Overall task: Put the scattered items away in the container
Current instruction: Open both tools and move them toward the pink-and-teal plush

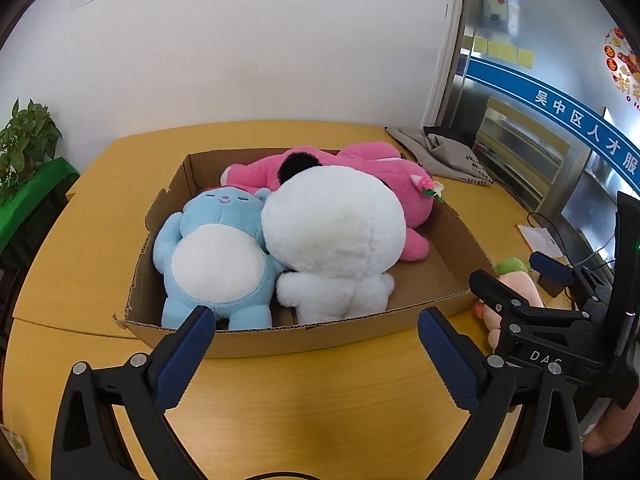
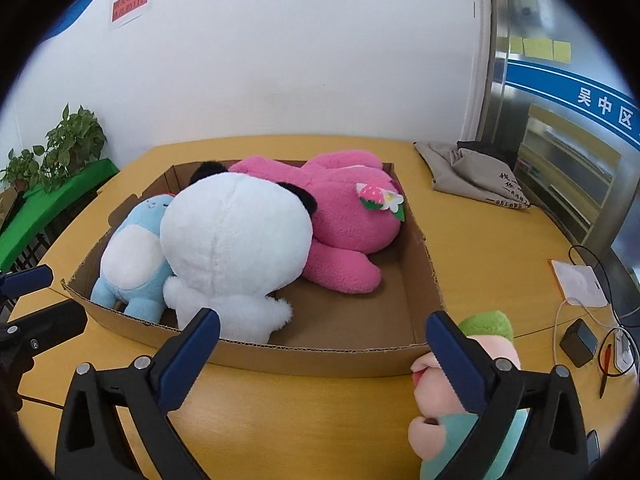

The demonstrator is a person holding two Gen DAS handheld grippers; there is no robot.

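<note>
A shallow cardboard box (image 1: 304, 340) (image 2: 320, 356) on the yellow table holds three plush toys. A blue one (image 1: 216, 256) (image 2: 132, 260) lies at the left, a white panda (image 1: 336, 232) (image 2: 236, 248) in the middle, and a pink one (image 1: 400, 184) (image 2: 348, 216) at the back right. A small peach plush with a green top (image 1: 516, 276) (image 2: 492, 344) lies on the table outside the box's right front corner. My left gripper (image 1: 316, 320) (image 2: 60, 292) hangs open before the box's front wall, nothing between its pads. My right gripper (image 2: 324, 318) (image 1: 512, 272) is open too, its right finger over the peach plush.
A grey cloth bag (image 1: 448, 152) (image 2: 472, 172) lies at the table's back right. Cables, a white pad (image 2: 580, 280), a small black block (image 2: 578, 342) and a pen sit at the right edge. Potted plants (image 2: 68, 140) stand left of the table. A white wall rises behind.
</note>
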